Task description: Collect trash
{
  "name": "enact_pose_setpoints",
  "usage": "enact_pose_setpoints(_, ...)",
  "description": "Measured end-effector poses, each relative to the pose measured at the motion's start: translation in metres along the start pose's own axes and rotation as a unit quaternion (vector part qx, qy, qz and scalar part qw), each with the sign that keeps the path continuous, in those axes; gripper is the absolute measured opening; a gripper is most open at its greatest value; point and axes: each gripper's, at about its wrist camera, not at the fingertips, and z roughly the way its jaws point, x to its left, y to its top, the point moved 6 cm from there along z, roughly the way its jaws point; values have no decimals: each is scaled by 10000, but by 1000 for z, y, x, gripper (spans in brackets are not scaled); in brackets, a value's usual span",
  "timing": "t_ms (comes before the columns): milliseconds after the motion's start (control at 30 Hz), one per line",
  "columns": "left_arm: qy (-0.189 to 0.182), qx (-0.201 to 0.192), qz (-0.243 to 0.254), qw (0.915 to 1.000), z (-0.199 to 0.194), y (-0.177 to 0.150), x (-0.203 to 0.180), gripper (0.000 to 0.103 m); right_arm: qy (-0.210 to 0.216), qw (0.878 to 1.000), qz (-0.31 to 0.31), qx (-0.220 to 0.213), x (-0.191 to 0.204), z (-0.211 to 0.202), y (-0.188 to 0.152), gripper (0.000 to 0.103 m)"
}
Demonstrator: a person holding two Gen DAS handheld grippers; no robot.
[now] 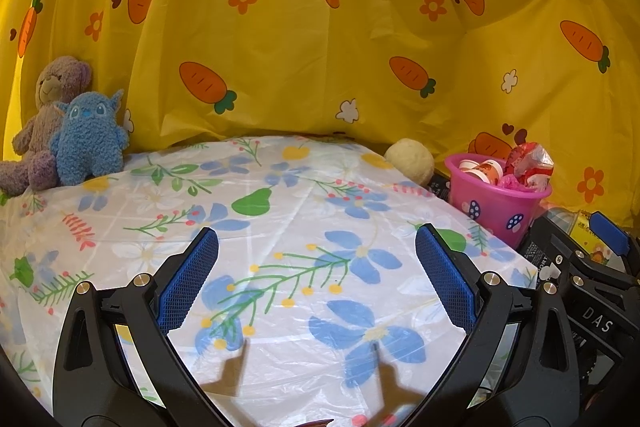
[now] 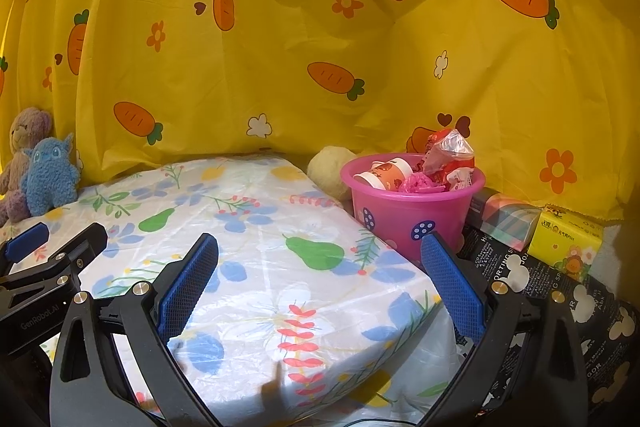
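Trash sits heaped in the pink bucket (image 2: 412, 211), at the right centre of the right wrist view: paper cups (image 2: 386, 173) lying on their sides, a crumpled red-and-clear wrapper (image 2: 450, 151) poking above the rim, and a wad of pink material (image 2: 420, 183) between them. The bucket stands just off the right edge of the table (image 2: 280, 267), on a dark printed surface a little lower than the tabletop, which I judge suits it as a drop point since litter can be carried off the edge and straight in. The same bucket appears at the right middle of the left wrist view (image 1: 496, 203).

No loose litter shows on the floral plastic cloth (image 1: 280, 219) in either view, so the collecting looks close to finished, or finished, as far as these frames reveal.

Both grippers hover low over the near part of the table. The left gripper (image 1: 316, 255) has its blue pads spread wide with nothing between them, only cloth showing through the gap. The right gripper (image 2: 320, 259) is likewise spread wide and empty, its right pad lined up close to the bucket in the frame.

Further out, a cream plush ball (image 2: 330, 169) rests just beside the bucket at the table's far corner. A yellow tissue pack (image 2: 566, 243) and a patterned box (image 2: 508, 217) lie at the right. Two soft toys, a blue plush (image 1: 88, 143) and a grey-purple bear (image 1: 44, 115), sit touching at the far left, against the yellow carrot-print curtain (image 1: 320, 27); these seem placed as decor rather than litter.
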Motion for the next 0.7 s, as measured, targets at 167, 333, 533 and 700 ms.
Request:
enact_pose_setpoints(167,-1,-8,-5,10000,0,1,0,97,12,10000,0,5,-1,0,0,98)
enact_pose_setpoints(333,22,-7,9,10000,0,1,0,97,11,10000,7,-9,0,0,0,98)
enact_pose_setpoints(533,51,0,28,10000,0,2,0,97,2,10000,14,-15,0,1,0,98)
enact_pose_setpoints(700,74,-2,56,10000,1,2,-1,97,-12,10000,19,-16,1,1,1,97)
